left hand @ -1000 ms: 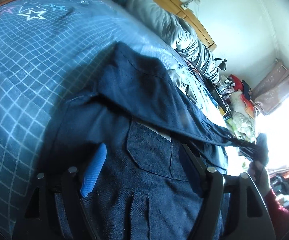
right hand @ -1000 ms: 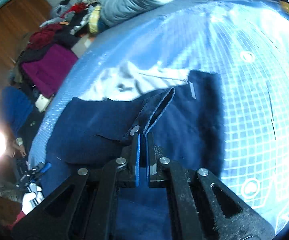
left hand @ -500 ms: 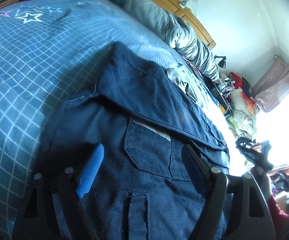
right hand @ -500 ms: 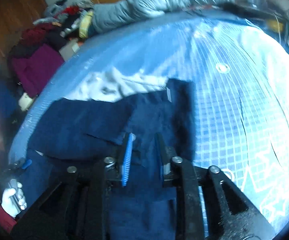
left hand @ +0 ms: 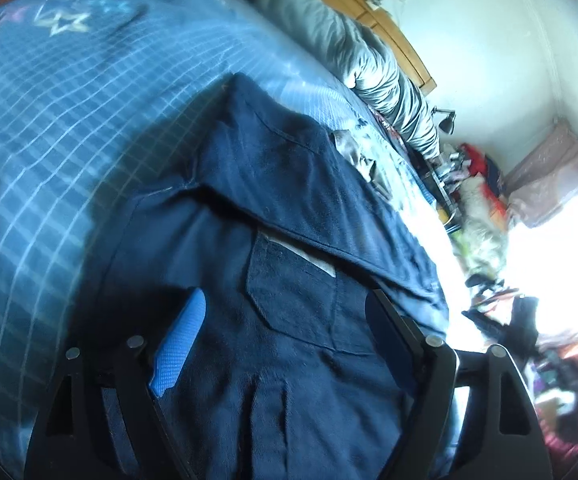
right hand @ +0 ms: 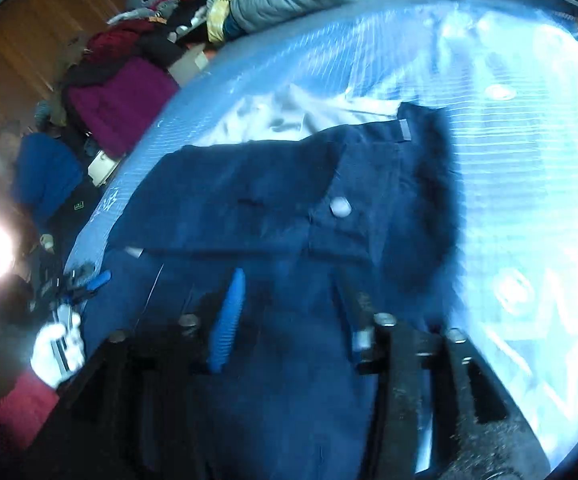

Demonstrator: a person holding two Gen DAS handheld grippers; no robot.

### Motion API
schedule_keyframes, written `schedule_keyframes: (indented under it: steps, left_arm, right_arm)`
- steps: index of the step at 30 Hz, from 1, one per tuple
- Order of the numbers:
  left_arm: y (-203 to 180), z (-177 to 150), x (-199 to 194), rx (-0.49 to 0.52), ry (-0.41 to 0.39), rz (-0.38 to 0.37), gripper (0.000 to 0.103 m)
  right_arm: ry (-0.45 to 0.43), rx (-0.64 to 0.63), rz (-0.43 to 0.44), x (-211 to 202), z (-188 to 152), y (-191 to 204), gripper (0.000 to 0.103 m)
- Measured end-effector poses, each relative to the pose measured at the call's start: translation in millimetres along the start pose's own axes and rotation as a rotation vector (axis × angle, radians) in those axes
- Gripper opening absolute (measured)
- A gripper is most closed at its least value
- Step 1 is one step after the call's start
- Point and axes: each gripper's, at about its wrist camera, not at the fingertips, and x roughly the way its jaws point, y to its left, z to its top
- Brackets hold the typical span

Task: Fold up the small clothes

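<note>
The left wrist view shows what the right one does not: a back pocket [left hand: 293,292] on the dark blue trousers [left hand: 273,240], a pale label at its upper edge, and beyond the bed a bright window and a grey quilt [left hand: 369,60] along a wooden headboard. The right wrist view alone shows a pale button [right hand: 340,206] on the trousers, a white garment [right hand: 289,116] lying partly under their far edge, a heap of clothes [right hand: 125,72] beside the bed, and the person's gloved hand [right hand: 57,348] with a red sleeve, holding the left gripper [right hand: 85,284]. No containers are seen.

The trousers lie spread on the blue checked bedsheet [left hand: 49,128], one part folded over the rest, its edge running across the pocket. The left gripper [left hand: 285,320] has its jaws spread wide and released, low over the cloth with the pocket between them. The right gripper [right hand: 293,300] is likewise released, jaws apart above the trousers, the button just ahead; this view is blurred.
</note>
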Motion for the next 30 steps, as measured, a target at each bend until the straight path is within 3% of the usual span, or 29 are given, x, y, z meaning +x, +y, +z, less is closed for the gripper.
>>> schedule_keyframes:
  steps: [6, 10, 14, 17, 20, 24, 30]
  left_arm:
    - [14.5, -22.4, -73.1, -0.039, -0.049, -0.036, 0.084]
    - [28.9, -54.7, -117.4, -0.011, 0.008, -0.034, 0.086]
    - [52.5, -94.5, -137.4, -0.017, 0.105, -0.025, 0.086]
    - [61.1, -115.3, -141.8, -0.026, 0.156, -0.036, 0.086]
    - [60.8, -123.4, -141.4, -0.018, 0.191, -0.04, 0.086]
    - [56.6, -128.9, -141.2, 0.006, 0.205, -0.031, 0.086]
    - [52.3, -131.7, -141.0, 0.032, 0.219, 0.02, 0.086]
  right_arm:
    - [0.061, 0.066, -0.039, -62.0, -82.6, -2.6, 0.061]
    - [0.145, 0.098, -0.065, -77.5, -129.7, -4.5, 0.063]
    - [0.187, 0.127, -0.078, -84.1, -170.7, -4.4, 0.068]
    - [0.224, 0.158, -0.068, -76.5, -191.7, -7.5, 0.07]
    - [0.259, 0.207, -0.006, -58.6, -203.2, -11.2, 0.07]
    - [0.31, 0.217, 0.013, -38.5, -216.2, -11.3, 0.071]
    - [0.308, 0.232, 0.019, -33.6, -218.9, -16.2, 0.072]
